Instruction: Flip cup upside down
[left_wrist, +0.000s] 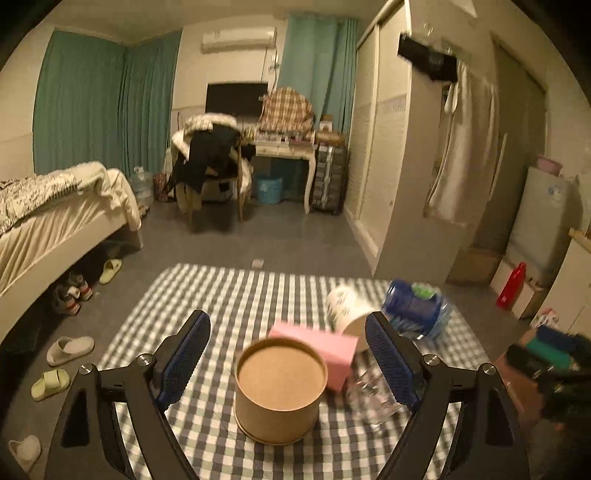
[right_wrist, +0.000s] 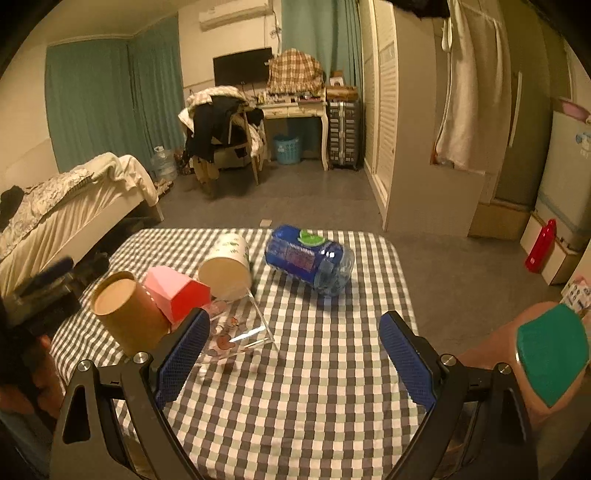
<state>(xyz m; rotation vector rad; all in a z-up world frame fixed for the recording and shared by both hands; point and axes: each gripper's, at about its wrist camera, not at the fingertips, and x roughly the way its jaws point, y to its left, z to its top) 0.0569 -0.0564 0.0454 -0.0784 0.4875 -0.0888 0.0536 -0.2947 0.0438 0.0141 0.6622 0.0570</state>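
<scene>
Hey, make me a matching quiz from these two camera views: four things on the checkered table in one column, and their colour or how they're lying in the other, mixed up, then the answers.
Things:
1. brown cardboard tub
2. white paper cup
3. blue bottle
4. box

Descriptions:
A. pink, between the tub and the paper cup
B. on its side, green cap toward the far edge of the table
C. between the open fingers of the left hand-held gripper
D. on its side, leaf print on its wall

Pairs: 1-C, 2-D, 3-B, 4-A
</scene>
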